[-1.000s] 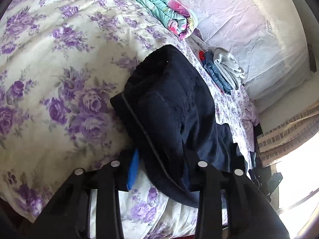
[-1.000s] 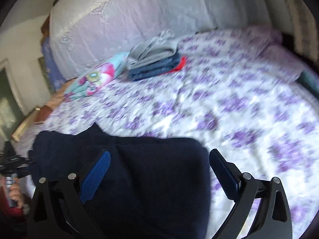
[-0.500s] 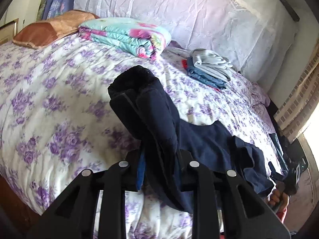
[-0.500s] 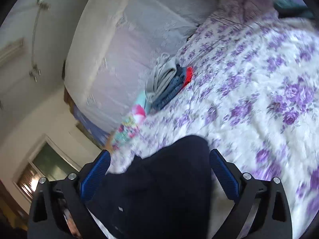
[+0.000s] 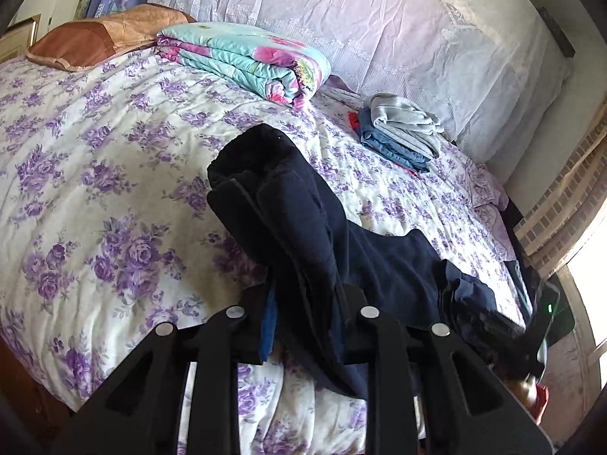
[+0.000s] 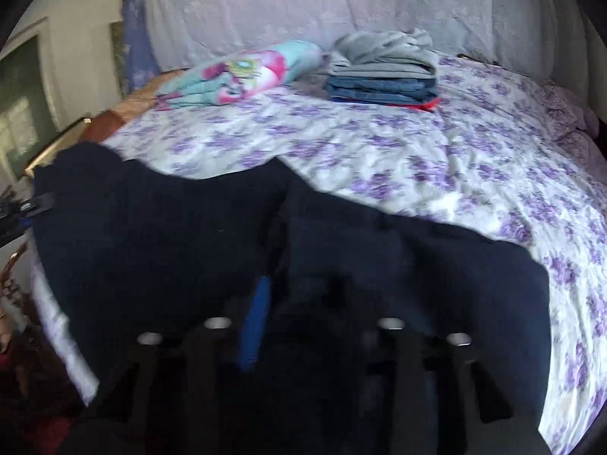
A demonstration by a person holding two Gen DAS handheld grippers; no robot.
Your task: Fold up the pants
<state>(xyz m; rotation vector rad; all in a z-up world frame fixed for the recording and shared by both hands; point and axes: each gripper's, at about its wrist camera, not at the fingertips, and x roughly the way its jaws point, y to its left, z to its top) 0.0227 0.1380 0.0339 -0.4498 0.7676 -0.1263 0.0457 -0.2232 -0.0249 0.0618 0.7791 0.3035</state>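
Now your right tongs have snapped closed on the pants. Your left tongs pinch them too, above the bed.

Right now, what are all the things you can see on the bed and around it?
pants: one pair, dark navy, near edge of the bed, pinched by both grippers
bedspread: one, white with purple flowers, covering the bed
folded quilt: one, turquoise and pink, by the headboard
clothes stack: one; grey on top, blue denim under, red at the bottom; beside the quilt
pillow: one, orange-brown, far corner
headboard cover: one, pale lilac lace, behind everything
left gripper: black with blue pads, shut on the pants
right gripper: black with blue pads, blurred, shut on the pants
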